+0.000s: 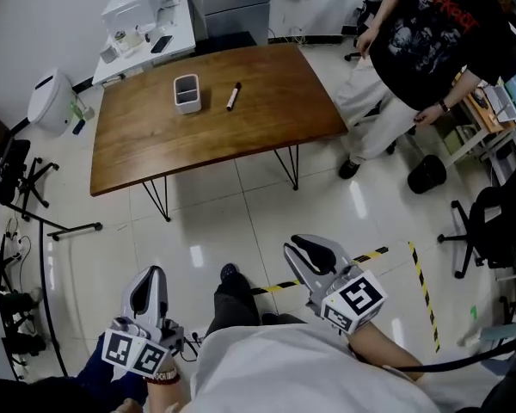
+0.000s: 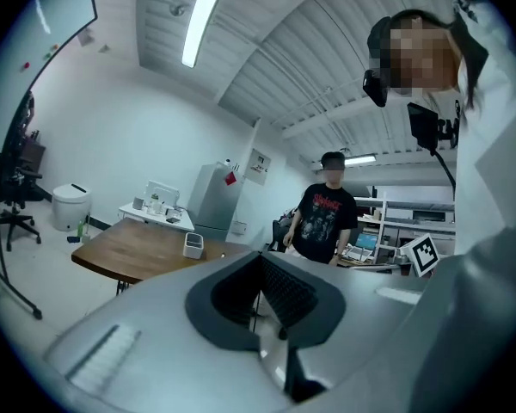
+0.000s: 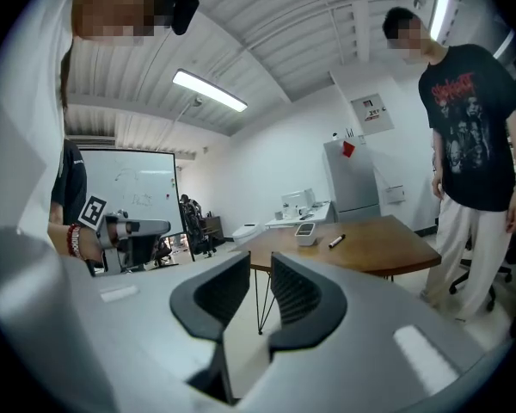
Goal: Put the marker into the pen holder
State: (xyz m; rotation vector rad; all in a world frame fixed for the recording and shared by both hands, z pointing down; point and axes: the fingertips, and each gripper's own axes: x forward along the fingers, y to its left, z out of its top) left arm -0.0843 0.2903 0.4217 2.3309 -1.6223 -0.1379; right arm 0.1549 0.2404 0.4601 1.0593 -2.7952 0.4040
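Head view: high, steeply down, well back from the bench (image 1: 267,114), its long edge nearest. Left and right gripper views: low, about level, facing the bench from far off. All three share the bench top, pen holder (image 1: 187,93) and standing person (image 1: 430,41).

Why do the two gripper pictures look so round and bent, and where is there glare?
Left gripper view: the wide-angle lens bows straight lines, the corners go black, and the ceiling lamp burns out white. Right gripper view: the same bending, and the marker looks tiny. Head view: straighter and sharp, with lamp glare on the glossy floor.
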